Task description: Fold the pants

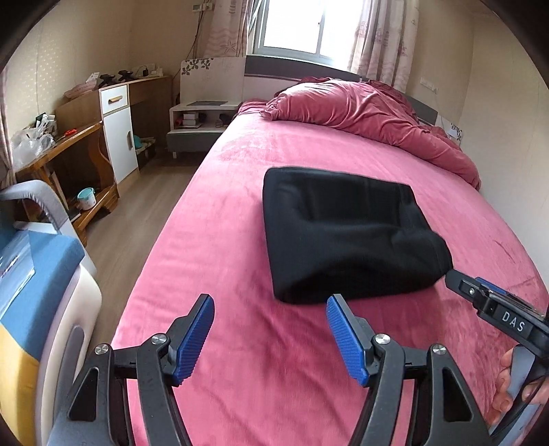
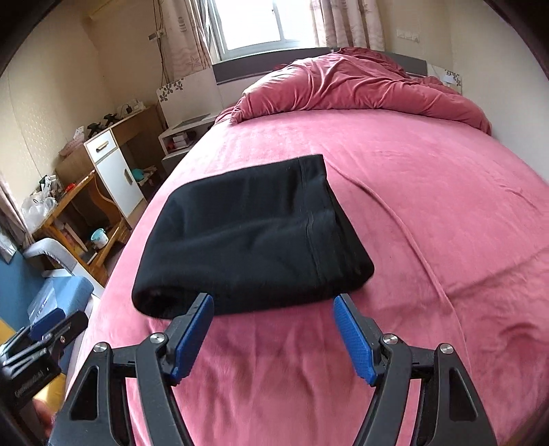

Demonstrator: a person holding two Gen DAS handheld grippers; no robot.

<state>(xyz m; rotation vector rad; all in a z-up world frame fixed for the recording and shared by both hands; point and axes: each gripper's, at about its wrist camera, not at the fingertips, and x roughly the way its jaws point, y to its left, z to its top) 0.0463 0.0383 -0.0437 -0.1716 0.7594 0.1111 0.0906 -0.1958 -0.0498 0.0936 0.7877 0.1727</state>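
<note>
The black pants (image 2: 247, 236) lie on the pink bed (image 2: 429, 192) as a thick, rounded bundle, several layers stacked, with a seam line running across the top layer towards the 3 o'clock side; seen from the right wrist they sit at about 11 o'clock from the claw, their near edge just beyond the fingertips; from the left wrist the same bundle (image 1: 346, 233) sits at about 1 o'clock; the folding looks finished or all but finished

The right gripper (image 2: 273, 302) is spread wide, its blue pads (image 2: 353, 339) holding nothing, hovering over the sheet just short of the bundle; the left gripper (image 1: 270, 302) is likewise spread and empty, clear of the cloth; in the left view the tip of the right gripper's tool shows at 3 o'clock, close to the bundle's near corner, though whether it touches cannot be told

Outward from there, a crumpled quilt (image 2: 360, 85) is heaped at 12 o'clock under the window (image 2: 254, 24); a wooden desk (image 1: 61, 144) and a white cabinet (image 1: 120, 137) stand at 9 to 10 o'clock beside the bed

What could go wrong: the near fold is fat and rounded, so it may spring open or slump if a finger catches it in passing; the soft plush sheet could drag along with the cloth if it is nudged; a pad snagging the loose near corner would pull a layer out and undo the stack
</note>
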